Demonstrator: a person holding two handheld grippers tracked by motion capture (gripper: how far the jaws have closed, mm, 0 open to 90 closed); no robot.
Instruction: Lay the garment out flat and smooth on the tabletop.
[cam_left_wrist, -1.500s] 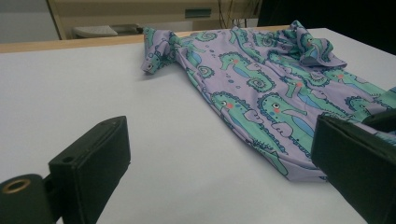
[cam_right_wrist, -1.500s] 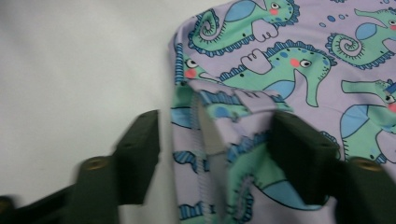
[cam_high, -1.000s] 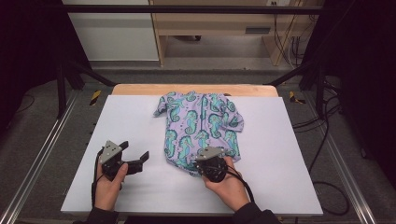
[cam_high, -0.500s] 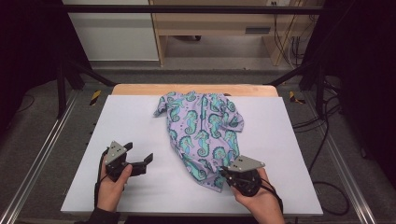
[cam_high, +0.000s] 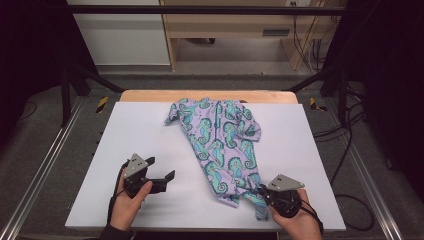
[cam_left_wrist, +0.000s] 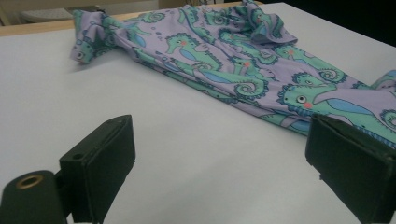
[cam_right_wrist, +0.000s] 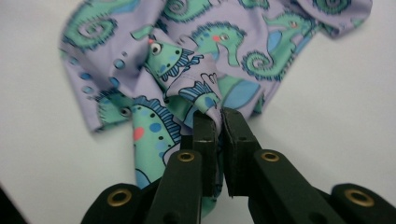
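Observation:
A lilac garment printed with green seahorses lies stretched across the white table, from the far middle down to the near right. My right gripper is at the near right edge, shut on a pinch of the garment's lower end. The cloth bunches up between its two black jaws. My left gripper rests low over bare table to the left of the garment, open, with nothing between its fingers. The garment lies just beyond its right jaw.
The white table ends close in front of both hands. A wooden strip runs along its far edge. Metal rails flank the table, and cables hang at the right.
My right gripper has dragged the garment's lower end toward the near right, stretching the cloth out diagonally. My left gripper has shifted slightly to the right, still open.

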